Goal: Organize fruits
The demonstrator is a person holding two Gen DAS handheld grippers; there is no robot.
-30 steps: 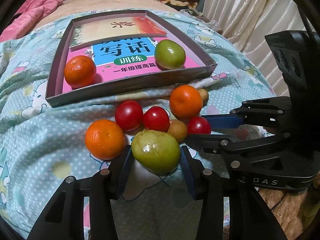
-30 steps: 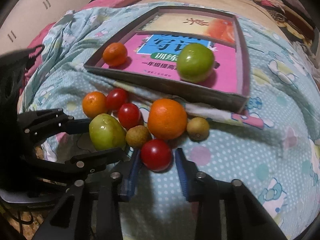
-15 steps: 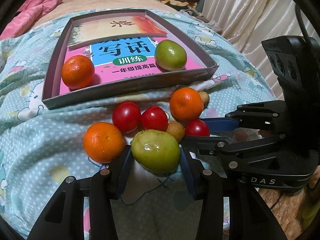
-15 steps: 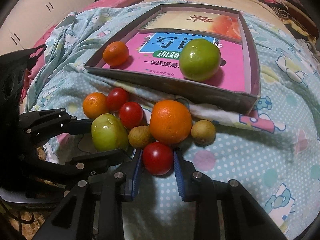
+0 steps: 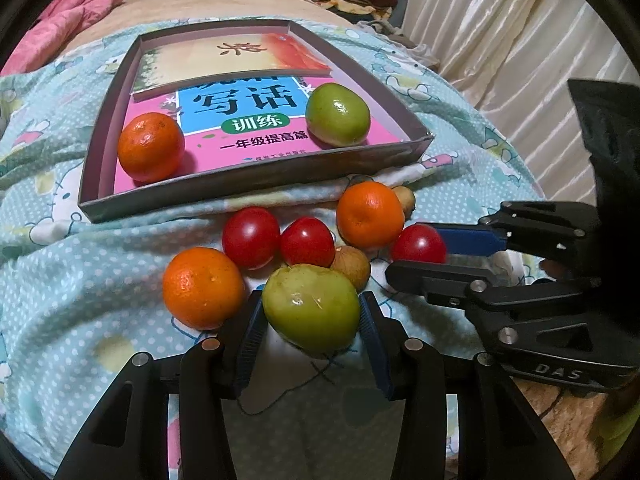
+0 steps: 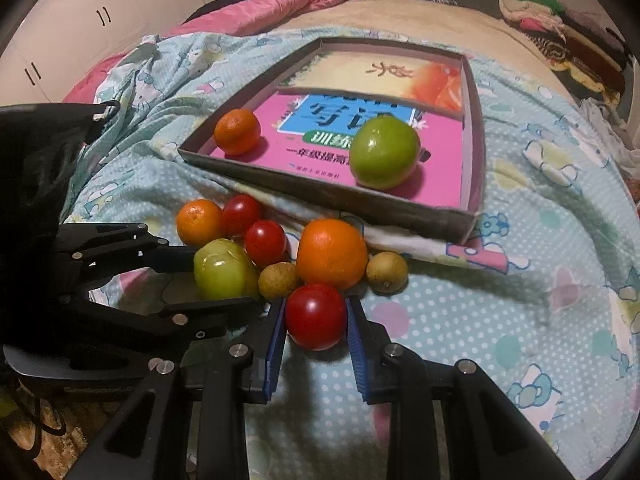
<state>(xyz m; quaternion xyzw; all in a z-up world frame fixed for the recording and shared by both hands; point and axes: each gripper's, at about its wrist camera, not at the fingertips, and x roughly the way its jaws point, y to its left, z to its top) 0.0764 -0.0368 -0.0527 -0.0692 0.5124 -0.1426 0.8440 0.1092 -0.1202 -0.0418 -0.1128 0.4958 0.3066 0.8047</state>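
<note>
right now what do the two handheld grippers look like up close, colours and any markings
Both the left gripper and the right gripper are black, angular linkage frames with silver rivets at the pivots. Their jaws carry blue ribbed pads. White "DAS" lettering is printed on the right gripper's body, seen from the left wrist view. A thin dark cable loops near the left gripper's body in the right wrist view. No hands or sleeves show.
</note>
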